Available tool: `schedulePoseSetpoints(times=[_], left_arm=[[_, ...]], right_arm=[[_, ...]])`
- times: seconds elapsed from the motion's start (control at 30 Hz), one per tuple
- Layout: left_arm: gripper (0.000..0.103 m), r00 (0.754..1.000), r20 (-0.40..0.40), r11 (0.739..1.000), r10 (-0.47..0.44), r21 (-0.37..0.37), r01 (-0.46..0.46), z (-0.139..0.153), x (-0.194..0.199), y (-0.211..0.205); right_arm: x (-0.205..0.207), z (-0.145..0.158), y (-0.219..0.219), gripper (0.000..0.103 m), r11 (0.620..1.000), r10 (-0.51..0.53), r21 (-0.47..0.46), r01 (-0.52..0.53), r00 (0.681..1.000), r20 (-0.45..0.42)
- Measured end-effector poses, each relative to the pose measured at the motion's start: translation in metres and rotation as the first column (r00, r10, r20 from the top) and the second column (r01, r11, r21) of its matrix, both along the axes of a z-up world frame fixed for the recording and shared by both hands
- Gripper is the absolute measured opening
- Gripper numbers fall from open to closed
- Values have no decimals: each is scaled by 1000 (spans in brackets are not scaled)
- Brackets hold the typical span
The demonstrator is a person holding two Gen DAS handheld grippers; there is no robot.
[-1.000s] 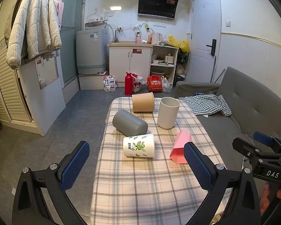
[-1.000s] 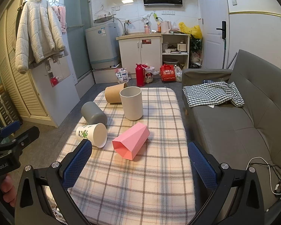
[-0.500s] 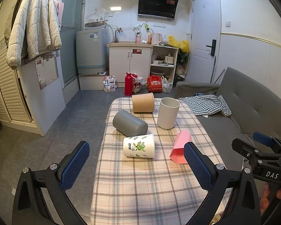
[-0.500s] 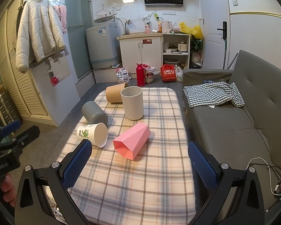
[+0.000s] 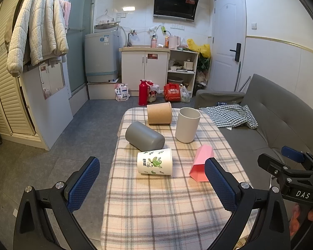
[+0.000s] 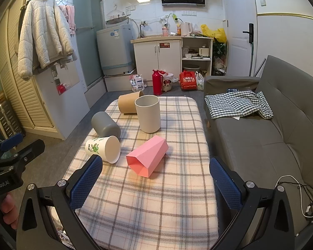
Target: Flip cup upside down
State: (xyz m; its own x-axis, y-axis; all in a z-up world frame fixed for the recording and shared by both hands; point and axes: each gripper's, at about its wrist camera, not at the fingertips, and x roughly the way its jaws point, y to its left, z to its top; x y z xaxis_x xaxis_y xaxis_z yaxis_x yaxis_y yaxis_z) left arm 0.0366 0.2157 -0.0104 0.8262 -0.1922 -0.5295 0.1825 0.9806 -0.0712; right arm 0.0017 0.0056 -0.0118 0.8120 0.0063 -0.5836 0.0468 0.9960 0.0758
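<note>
Filling most of both views, the table (image 5: 156,218) under its checked cloth carries five cups, and almost nothing about it differs from a second ago: the cups lie where they lay and both cameras have crept only a shade, so I judge that the task has not begun and no cup has been chosen by contact. Beside the table runs the grey sofa (image 6: 271,141) with a checked shirt (image 6: 240,104) on it. Of the cups, only the cream cup (image 5: 186,125) stands upright, mouth up, near the far middle of the cloth, which makes it the likely one to turn over. The brown cup (image 5: 159,113) lies on its side just behind it, the grey cup (image 5: 145,136) lies tipped to its left, the printed paper cup (image 5: 154,161) lies nearer with its mouth toward the sofa side, and the pink faceted cup (image 6: 148,156) lies on its side closest to the right gripper (image 6: 155,182). That gripper hangs over the near end of the cloth with its jaws wide apart and nothing between them; the left gripper (image 5: 152,185) is likewise spread and empty, well short of every cup.
</note>
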Motion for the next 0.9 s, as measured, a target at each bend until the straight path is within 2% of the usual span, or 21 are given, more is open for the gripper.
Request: schedulePoseSetpoints(times=[0.23, 0.47, 0.63, 0.9], left_arm=[[103, 1000, -2, 1000, 3, -2, -3, 0, 1, 0], [103, 1000, -12, 1000, 13, -7, -13, -15, 11, -1], [103, 999, -44, 1000, 21, -2, -21, -25, 32, 5], [103, 992, -111, 998, 63, 30, -60, -34, 84, 12]], right_arm=[[0, -3, 3, 103, 1000, 3, -1, -3, 1000, -3], [17, -9, 5, 103, 1000, 12, -13, -12, 1000, -27], [57, -11, 3, 103, 998, 21, -63, -25, 998, -56], [137, -16, -4, 103, 998, 37, -54, -42, 995, -88]])
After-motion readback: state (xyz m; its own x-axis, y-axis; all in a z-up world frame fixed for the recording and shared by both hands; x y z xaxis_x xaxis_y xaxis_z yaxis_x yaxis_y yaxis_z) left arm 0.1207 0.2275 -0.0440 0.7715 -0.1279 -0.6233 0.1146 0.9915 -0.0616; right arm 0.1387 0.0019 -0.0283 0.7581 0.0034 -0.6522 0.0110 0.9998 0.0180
